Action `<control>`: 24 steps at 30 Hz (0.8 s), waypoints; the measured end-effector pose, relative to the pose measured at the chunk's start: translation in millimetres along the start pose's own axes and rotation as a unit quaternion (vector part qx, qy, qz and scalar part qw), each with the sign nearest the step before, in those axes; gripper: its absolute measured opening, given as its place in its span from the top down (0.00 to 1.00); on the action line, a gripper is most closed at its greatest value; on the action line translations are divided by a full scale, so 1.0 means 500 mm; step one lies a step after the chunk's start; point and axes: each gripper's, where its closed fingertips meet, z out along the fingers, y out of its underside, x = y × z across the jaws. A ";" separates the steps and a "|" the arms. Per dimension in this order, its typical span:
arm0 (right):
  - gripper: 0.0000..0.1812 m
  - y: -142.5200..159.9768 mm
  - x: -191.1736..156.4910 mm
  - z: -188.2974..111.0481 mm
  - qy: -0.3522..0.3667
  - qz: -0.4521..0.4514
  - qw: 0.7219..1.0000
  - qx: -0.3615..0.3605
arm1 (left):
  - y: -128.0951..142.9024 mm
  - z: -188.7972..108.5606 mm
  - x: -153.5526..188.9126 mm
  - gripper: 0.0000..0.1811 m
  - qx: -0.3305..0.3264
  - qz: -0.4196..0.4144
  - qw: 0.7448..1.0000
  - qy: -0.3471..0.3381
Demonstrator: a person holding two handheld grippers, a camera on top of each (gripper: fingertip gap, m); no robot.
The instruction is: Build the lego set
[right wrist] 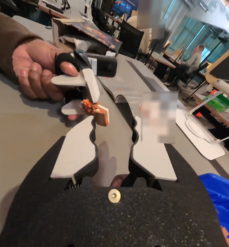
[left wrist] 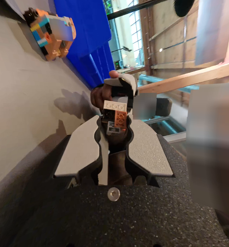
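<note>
- The brick cluster [left wrist: 114, 117] is clamped by the left gripper [left wrist: 114, 120], at 12 o'clock
- The right gripper [right wrist: 113, 128] is held spread and empty
- Studs should be aligned squarely before any piece is pressed on

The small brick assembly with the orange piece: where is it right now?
The brick assembly is clamped between the tips of the left gripper, held up above the grey table; in the right wrist view it sits just ahead-left of the open, empty right gripper.
</note>
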 end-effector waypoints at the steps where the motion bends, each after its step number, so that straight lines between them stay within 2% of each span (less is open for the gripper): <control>1: 0.72 -0.003 -0.006 0.001 -0.006 -0.004 1.000 0.002 | 0.000 0.002 0.005 0.80 0.007 -0.011 1.000 0.015; 8: 0.83 -0.008 -0.044 0.006 -0.051 -0.001 0.999 0.015 | 0.009 0.011 0.021 0.80 0.017 -0.042 0.997 0.054; 14: 0.87 0.006 -0.053 0.002 -0.105 0.082 0.991 -0.020 | 0.015 0.009 0.009 0.79 0.003 -0.008 1.000 0.022; 17: 0.87 0.022 -0.052 0.003 -0.128 0.165 0.976 -0.067 | 0.007 -0.002 -0.002 0.76 0.003 0.042 0.999 -0.023; 21: 0.86 0.067 -0.060 -0.006 -0.182 0.282 0.924 -0.181 | -0.019 -0.042 -0.019 0.74 0.014 0.137 0.985 -0.103; 24: 0.87 0.115 -0.050 -0.005 -0.173 0.279 0.910 -0.255 | -0.028 -0.073 -0.032 0.74 0.005 0.204 0.966 -0.158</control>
